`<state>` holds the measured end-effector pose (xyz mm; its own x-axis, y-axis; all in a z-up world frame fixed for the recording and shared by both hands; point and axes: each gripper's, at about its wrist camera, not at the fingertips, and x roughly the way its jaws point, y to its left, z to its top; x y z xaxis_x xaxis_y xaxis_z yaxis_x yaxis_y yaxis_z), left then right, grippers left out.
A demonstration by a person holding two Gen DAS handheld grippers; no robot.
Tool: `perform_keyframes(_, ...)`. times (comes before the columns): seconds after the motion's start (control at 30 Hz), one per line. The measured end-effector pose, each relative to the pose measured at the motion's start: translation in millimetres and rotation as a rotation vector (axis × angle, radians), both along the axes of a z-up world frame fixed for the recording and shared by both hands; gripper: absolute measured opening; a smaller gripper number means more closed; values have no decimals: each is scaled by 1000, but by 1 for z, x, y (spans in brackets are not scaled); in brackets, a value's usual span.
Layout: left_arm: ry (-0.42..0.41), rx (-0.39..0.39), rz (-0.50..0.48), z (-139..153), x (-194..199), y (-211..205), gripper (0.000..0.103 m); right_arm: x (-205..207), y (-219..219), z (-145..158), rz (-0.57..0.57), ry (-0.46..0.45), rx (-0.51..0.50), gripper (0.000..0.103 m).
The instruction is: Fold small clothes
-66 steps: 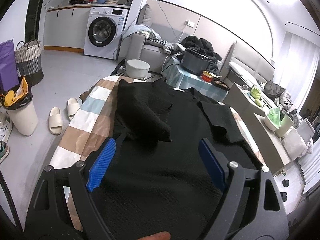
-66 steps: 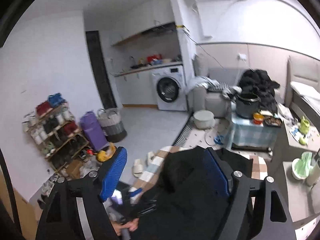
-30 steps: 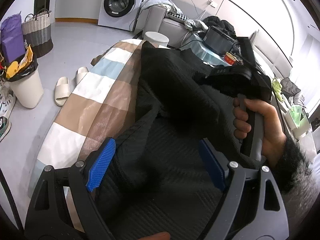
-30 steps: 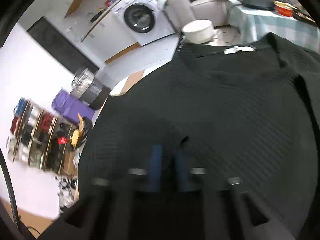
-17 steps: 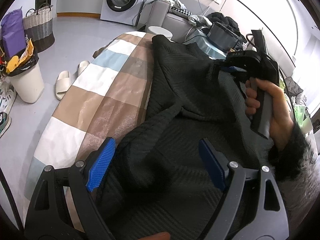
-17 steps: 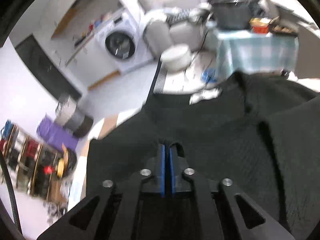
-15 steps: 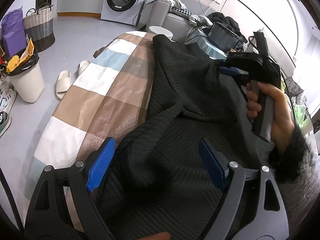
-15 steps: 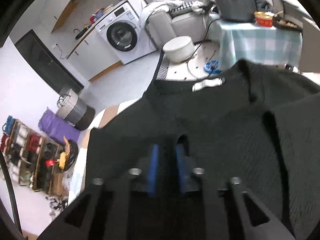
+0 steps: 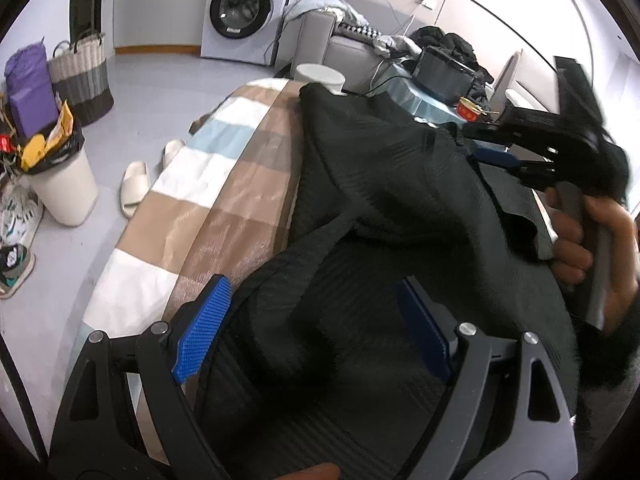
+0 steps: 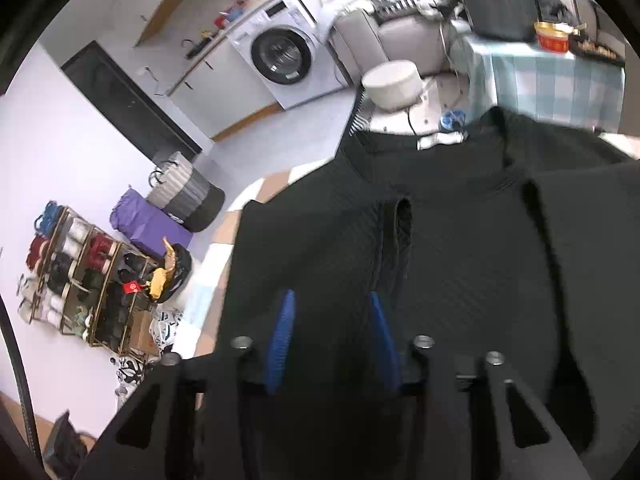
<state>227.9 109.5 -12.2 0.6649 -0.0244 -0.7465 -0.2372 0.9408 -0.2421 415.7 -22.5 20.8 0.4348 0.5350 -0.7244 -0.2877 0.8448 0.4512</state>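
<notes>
Right wrist: black garment (image 10: 460, 264) under hand-held gripper (image 10: 332, 332)

Checked blanket (image 9: 208, 184) in tan, white and pale blue, spread flat. Beside it on the floor, pale slippers (image 9: 136, 184), one partly under the blanket's edge, and a white bin (image 9: 66, 196) with a black liner stuffed with yellow wrappers. Behind that, a purple bag (image 9: 30, 88) next to a woven basket (image 9: 82, 76). Against the far wall, a white washer (image 9: 244, 12). Near the grey sofa (image 9: 344, 50), a round white stool (image 9: 320, 76). Shoe rack (image 10: 80, 280), full, against the wall. Red bowl (image 10: 554, 38) on a checked tablecloth (image 10: 560, 80).
</notes>
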Motion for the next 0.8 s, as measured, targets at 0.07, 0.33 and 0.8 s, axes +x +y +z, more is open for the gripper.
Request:
perform_keyframes(0.07, -15, 18, -8, 7, -4, -5, 83, -23, -13, 18, 13, -46, -9, 47)
perform_keyframes(0.33, -116, 115, -81, 52, -43, -50, 87, -141, -79, 72, 49, -216, -97, 80)
perform_keyframes(0.8, -252, 155, -132, 96, -170, -73, 102, -359, -214, 85, -46, -335, -176, 103)
